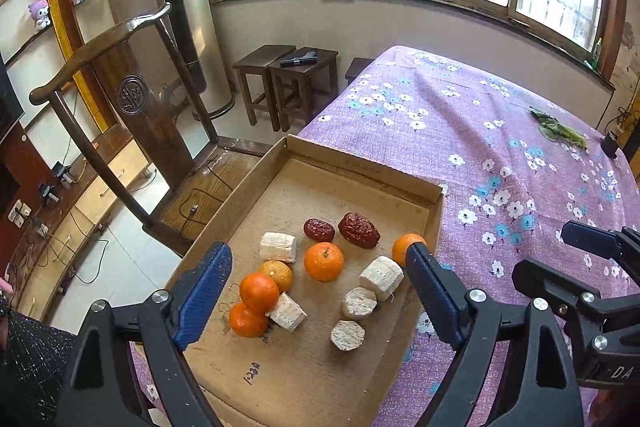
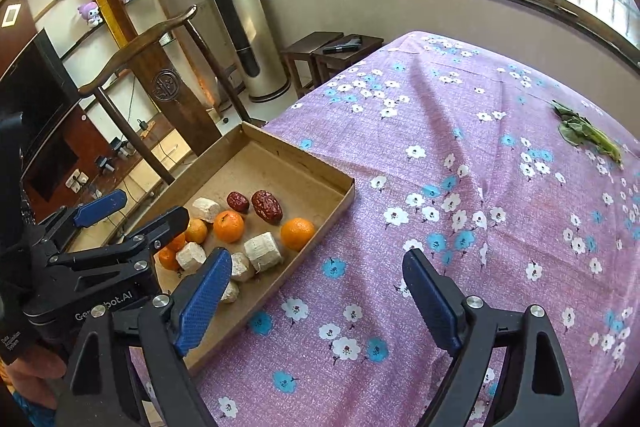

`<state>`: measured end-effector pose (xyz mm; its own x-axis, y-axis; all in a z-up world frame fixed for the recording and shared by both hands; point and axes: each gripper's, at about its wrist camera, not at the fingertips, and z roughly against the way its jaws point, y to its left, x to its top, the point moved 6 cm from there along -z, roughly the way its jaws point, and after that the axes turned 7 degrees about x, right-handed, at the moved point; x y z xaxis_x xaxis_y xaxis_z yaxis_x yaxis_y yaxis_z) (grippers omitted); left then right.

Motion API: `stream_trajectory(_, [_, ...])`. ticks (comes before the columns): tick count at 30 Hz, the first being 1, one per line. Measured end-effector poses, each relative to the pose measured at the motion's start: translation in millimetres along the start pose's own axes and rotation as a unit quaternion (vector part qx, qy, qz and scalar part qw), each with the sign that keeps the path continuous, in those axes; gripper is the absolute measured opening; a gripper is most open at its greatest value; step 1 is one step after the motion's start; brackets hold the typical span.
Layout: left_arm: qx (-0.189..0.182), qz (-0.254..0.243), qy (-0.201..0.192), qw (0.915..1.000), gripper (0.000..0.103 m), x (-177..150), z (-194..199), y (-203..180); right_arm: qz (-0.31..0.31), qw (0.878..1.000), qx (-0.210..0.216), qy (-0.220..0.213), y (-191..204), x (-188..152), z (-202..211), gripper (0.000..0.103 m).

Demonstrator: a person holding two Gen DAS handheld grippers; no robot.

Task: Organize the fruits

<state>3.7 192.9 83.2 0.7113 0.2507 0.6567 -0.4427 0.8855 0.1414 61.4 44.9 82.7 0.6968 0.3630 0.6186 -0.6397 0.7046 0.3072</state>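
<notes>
A shallow cardboard tray (image 1: 362,173) (image 2: 344,195) lies at the left edge of the table. In it are several oranges (image 1: 324,261) (image 2: 228,225), two dark red dates (image 1: 358,229) (image 2: 266,206) and several pale cut chunks (image 1: 381,277) (image 2: 263,250). My left gripper (image 1: 318,291) is open and empty, held above the tray's near half. It also shows in the right wrist view (image 2: 132,211). My right gripper (image 2: 316,293) is open and empty over the tablecloth, right of the tray. Its fingers (image 1: 592,239) show at the right edge of the left wrist view.
A purple flowered tablecloth (image 1: 500,147) (image 2: 460,187) covers the table. Green leaves (image 1: 560,129) (image 2: 588,135) lie at its far right. A wooden chair (image 1: 132,99) (image 2: 176,87) stands left of the tray. Wooden stools (image 1: 288,83) stand beyond the table.
</notes>
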Motion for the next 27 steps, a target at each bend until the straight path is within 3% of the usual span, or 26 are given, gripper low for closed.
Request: stream_trajectory(27, [-0.003, 0.004, 0.004, 1.0000, 0.088, -2.9, 4.7, -1.2, 0.014, 1.000, 0.008, 0.025, 4.4, -12.9, -3.8, 0.093])
